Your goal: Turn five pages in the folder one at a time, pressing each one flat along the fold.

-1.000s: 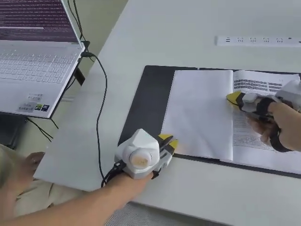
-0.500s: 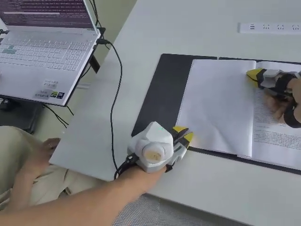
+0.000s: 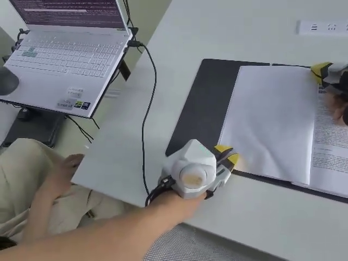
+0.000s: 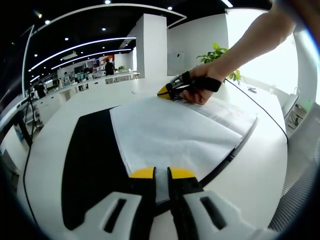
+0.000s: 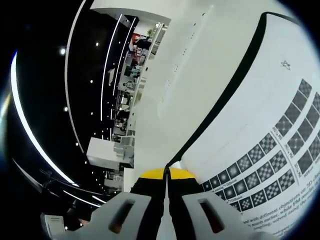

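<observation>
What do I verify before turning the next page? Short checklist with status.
1. Folder lies open and flat on the table: ok.
2. Turned blank page lies flat on the left side, with no lifted corner visible: ok.
3. Right gripper sits at the top of the fold, jaws shut, tips on the printed page: ok.
4. Left gripper is at the blank page's near left corner, with a thin gap between its jaws. Whether it is free of the paper: cannot tell.
5. Fold pressed along its whole length: cannot tell.
6. Black cable lies left of the folder, apart from it: ok.
</observation>
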Available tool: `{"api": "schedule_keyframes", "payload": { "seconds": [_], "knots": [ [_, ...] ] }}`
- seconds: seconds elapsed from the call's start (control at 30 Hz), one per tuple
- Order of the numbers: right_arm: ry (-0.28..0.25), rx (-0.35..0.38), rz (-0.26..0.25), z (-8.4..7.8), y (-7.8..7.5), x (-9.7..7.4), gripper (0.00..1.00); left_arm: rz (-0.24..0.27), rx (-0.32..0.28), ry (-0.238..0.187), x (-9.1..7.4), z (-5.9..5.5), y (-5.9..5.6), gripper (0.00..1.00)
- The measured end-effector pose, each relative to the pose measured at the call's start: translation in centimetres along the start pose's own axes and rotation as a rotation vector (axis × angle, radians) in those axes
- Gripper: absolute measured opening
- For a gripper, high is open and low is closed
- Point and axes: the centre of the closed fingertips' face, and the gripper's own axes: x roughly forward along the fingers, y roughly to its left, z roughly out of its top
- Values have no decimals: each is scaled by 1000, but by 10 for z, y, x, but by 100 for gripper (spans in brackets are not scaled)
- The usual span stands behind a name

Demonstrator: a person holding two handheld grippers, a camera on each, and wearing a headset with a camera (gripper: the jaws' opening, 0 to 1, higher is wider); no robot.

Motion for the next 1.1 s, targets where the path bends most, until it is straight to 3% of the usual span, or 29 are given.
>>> {"api": "schedule_keyframes", "payload": {
  "seconds": [0.17,0.67,0.87,0.9,1.1],
  "knots": [
    [31,-3,-5,-6,-2,-6,0,-1,2,2,-1,0,0,8],
    [297,-9,67,-67,-10,-65,0,-5,3,7,-1,-1,0,8],
    [350,-6,83,-85,-17,-88,0,-6,-2,10,-2,-1,0,8],
    [407,-18,80,-98,-18,-98,0,-7,-1,11,-1,-1,0,8],
    [460,-43,92,-127,-22,-121,0,-9,4,18,-2,0,0,8]
  ]
}}
